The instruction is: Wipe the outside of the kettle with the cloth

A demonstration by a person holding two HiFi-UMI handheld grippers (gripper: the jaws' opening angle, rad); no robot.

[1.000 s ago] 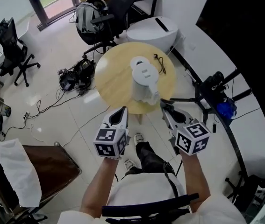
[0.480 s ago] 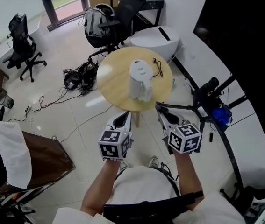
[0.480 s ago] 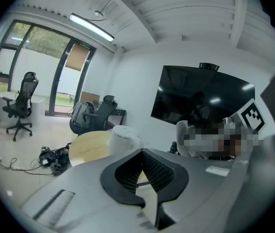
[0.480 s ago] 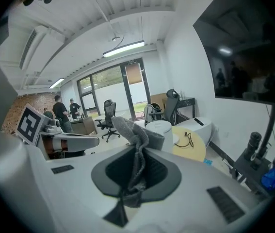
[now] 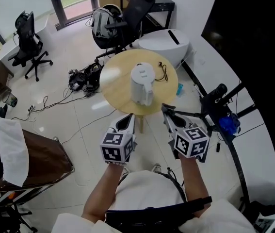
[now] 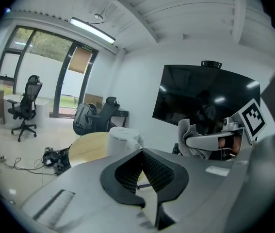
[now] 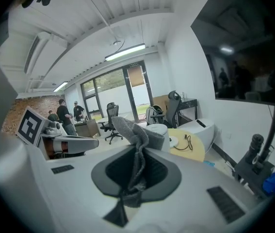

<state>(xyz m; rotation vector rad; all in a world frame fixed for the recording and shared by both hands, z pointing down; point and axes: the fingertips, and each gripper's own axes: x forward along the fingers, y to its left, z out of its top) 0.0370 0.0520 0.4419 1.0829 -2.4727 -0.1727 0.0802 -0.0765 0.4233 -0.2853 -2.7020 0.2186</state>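
I'm looking down on a pale tiled floor (image 5: 79, 130) with a round wooden table (image 5: 115, 89) ahead of me. A tall dark screen (image 5: 253, 57) fills the wall to the right. Black office chairs (image 5: 28, 38) stand well off to the left, and a tangle of cables (image 5: 84, 76) lies on the floor beside the table.

The white kettle (image 5: 142, 84) stands upright around the middle of the tabletop, lid on. It is well apart from both grippers. A thin black cord (image 5: 164, 72) lies on the wood just beyond it.

Both grippers are held level with each other on my side of the table. The left gripper (image 5: 127, 118) has its jaws brought fully together with nothing between them, and its own camera shows the kettle ahead of its tip. The right gripper (image 5: 167, 109) is clamped on the grey cloth (image 7: 136, 144). The fabric is bunched in the throat of the jaws, one fold standing up past the tips and a frayed end hanging below. From the head camera the cloth is, I think, the small grey tuft at that gripper's tip, but it is too small there to be sure.
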